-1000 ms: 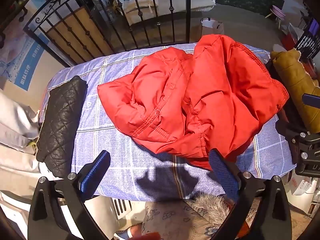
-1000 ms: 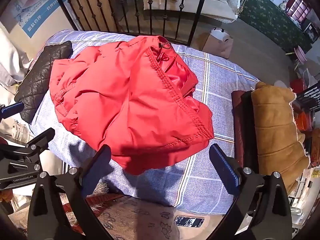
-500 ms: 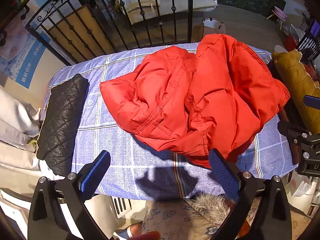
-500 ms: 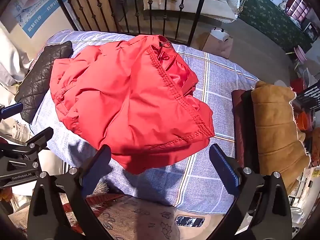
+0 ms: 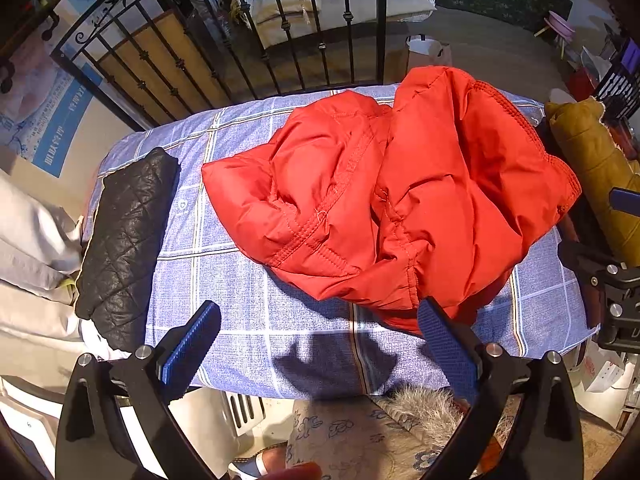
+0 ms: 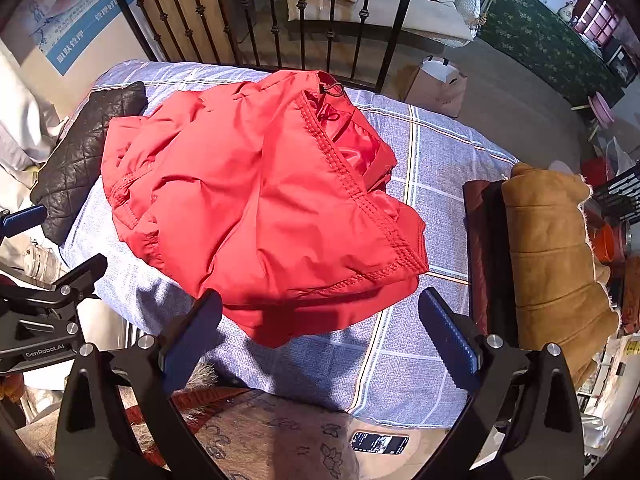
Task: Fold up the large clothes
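At the left edge of the blue-and-white checked bedspread, a folded black quilted jacket is seen lying flat. The left gripper is held above the near edge of the bed with its blue-padded fingers spread wide and nothing between them. In the middle of the bedspread the crumpled red padded nylon jacket is heaped, its stitched hem and lining turned up on the right side. The right gripper is likewise held apart and empty, just short of the jacket's near fold. Further right, a folded tan suede coat is stacked at the bed's edge.

The red jacket is judged to be light, soft and puffy, with a smooth shell that is likely to slip between the pads and to spring back when pressed. A hold is best taken on the double-stitched hem or a seam, where the fabric is thicker and firmer, one corner for each gripper, so the garment can be spread flat before any fold is made.
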